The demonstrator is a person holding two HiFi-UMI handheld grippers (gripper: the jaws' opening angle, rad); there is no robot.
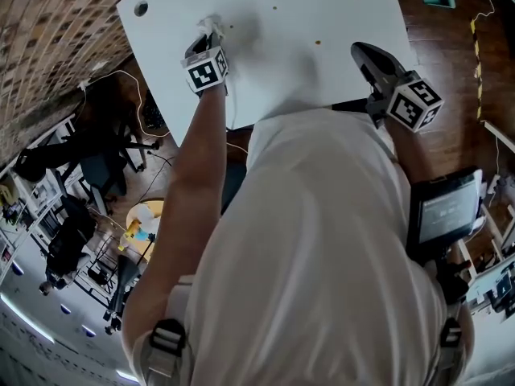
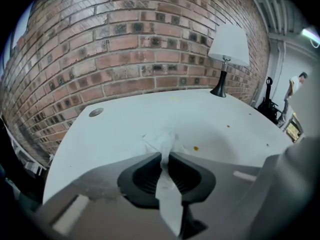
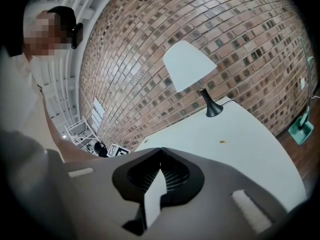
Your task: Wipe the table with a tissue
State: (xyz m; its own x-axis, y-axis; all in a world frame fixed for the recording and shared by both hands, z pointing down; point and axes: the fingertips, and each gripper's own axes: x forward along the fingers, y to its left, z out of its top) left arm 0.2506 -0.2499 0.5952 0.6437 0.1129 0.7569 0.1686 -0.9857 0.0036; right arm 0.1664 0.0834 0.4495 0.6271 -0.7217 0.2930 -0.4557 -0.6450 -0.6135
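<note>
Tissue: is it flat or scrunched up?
Scrunched up. The left gripper is shut on the tissue, which bunches in a crumpled wad past the jaws' tips, over the table.

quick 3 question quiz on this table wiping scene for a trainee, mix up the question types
1. True or false: the left gripper is shut on the crumpled white tissue.
2. What stands on the white table near the brick wall? A) white-shaded lamp with a black base B) blue mug C) green bottle
3. Fill in: the right gripper has its jaws together and holds ____.

Key: 1 true; 2 A; 3 nothing
</note>
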